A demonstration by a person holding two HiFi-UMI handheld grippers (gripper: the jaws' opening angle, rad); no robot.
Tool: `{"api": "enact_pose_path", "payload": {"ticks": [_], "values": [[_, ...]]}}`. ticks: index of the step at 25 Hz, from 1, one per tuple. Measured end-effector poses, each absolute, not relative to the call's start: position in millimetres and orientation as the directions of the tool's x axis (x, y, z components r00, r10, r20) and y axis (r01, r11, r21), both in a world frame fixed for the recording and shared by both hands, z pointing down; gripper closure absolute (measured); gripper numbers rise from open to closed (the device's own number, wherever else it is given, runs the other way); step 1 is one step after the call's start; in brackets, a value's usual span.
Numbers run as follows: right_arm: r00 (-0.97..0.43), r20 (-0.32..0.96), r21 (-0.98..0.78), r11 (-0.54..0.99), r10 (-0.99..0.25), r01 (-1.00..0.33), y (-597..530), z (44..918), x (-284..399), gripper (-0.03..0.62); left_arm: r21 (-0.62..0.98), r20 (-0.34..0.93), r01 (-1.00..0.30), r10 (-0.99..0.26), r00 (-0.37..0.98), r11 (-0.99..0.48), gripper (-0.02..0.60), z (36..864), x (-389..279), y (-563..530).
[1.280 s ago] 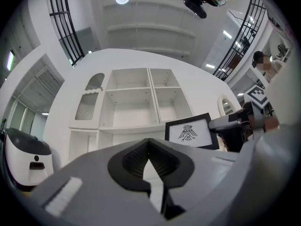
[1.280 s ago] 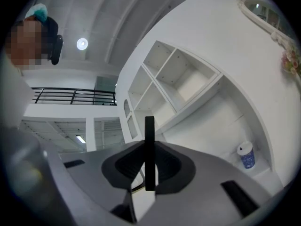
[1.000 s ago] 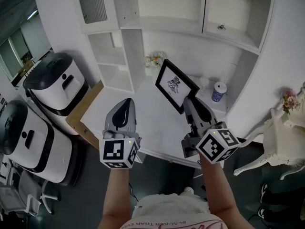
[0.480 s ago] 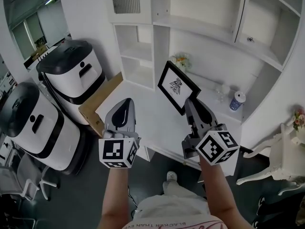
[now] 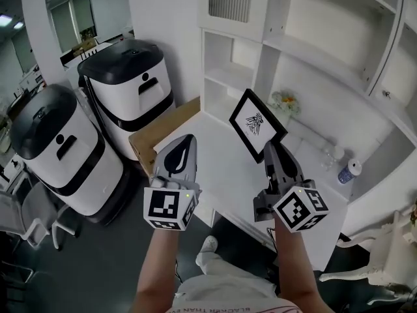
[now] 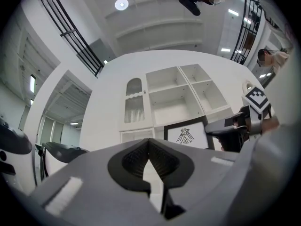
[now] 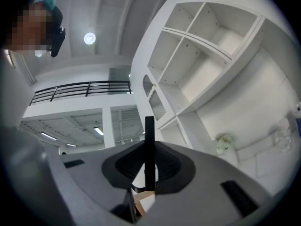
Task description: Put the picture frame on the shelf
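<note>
The picture frame (image 5: 257,124), black-rimmed with a white print of a bird figure, is held up tilted over the white desk (image 5: 215,150). My right gripper (image 5: 271,149) is shut on its lower edge. In the right gripper view the frame (image 7: 149,149) shows edge-on as a thin black bar between the pads. My left gripper (image 5: 185,142) hovers to the left of the frame at about the same height, shut with nothing in it. From the left gripper view the frame (image 6: 187,134) stands in front of the white shelf unit (image 6: 176,95). The shelf unit (image 5: 287,44) rises behind the desk with open compartments.
A small flower bunch (image 5: 285,102), a glass (image 5: 329,156) and a blue-capped bottle (image 5: 350,171) stand at the back of the desk. Two white and black machines (image 5: 130,83) (image 5: 52,142) stand on the floor at left, a brown board (image 5: 161,130) beside the desk.
The head view has swung left, so shelf and desk have slid right and the machines show more. Both grippers keep their pose; the frame stays in the right one.
</note>
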State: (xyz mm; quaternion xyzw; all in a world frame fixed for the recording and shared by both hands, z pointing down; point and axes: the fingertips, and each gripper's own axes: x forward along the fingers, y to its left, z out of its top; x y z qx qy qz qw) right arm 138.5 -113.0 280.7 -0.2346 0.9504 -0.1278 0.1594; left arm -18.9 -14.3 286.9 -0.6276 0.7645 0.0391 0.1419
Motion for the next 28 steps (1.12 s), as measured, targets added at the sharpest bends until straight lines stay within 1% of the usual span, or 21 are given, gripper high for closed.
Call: {"api": "enact_pose_path", "payload": {"ticks": [6, 13, 18, 28], "values": [[-0.838, -0.246, -0.359, 0.849, -0.488, -0.389, -144, 288, 78, 0.528, -0.142, -0.231, -0.967, -0.957, -0.175, 0.211, 0.574, 293, -72, -44], [-0.814, -0.244, -0.382, 0.824, -0.527, -0.419, -192, 290, 30, 0.528, -0.13, -0.213, -0.978, -0.968, -0.136, 0.166, 0.574, 292, -124, -100], [-0.791, -0.243, -0.393, 0.802, -0.562, -0.449, -223, 288, 11, 0.528, -0.133, -0.21, -0.984, -0.974, -0.09, 0.119, 0.574, 288, -144, -140], [-0.757, -0.24, -0.381, 0.777, -0.607, -0.502, -257, 283, -8, 0.528, -0.109, -0.208, -0.992, -0.977, -0.037, 0.061, 0.574, 292, -167, -184]]}}
